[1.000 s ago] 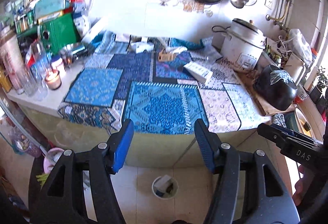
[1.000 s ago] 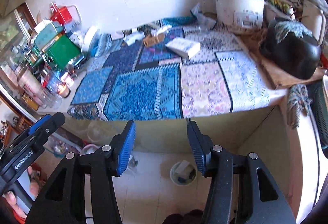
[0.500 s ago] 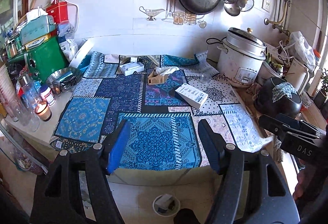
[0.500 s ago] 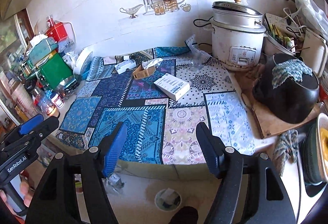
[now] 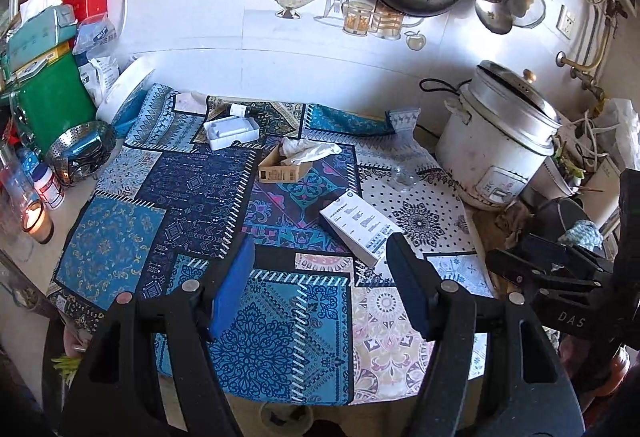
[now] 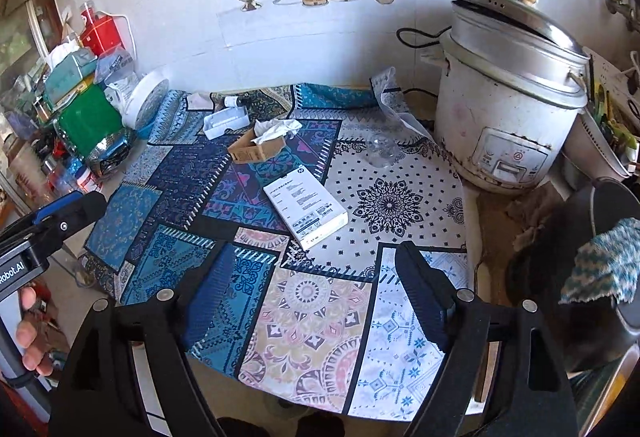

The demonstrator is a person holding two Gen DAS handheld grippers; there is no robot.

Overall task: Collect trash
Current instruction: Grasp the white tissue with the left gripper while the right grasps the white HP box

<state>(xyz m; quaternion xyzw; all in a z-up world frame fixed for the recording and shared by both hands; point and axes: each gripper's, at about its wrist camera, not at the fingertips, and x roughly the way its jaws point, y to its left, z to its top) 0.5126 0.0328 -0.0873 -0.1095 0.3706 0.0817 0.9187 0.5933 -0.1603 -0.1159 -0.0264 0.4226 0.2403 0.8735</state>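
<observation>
Landmark is the white flat box (image 6: 306,212) near the middle of the tabletop (image 6: 316,337). In front of the box, toward the near edge, the patterned cloth is bare and a hand can pass freely. Behind it stand a brown carton (image 6: 256,151) with crumpled tissue (image 6: 276,129) and a white tray (image 6: 224,123). Right of the box the rice cooker (image 6: 508,109) blocks the way; a clear plastic cup (image 6: 380,149) lies between them. Far left of the box, a green container (image 6: 86,119), jars and a lit candle (image 5: 34,219) crowd the edge.
</observation>
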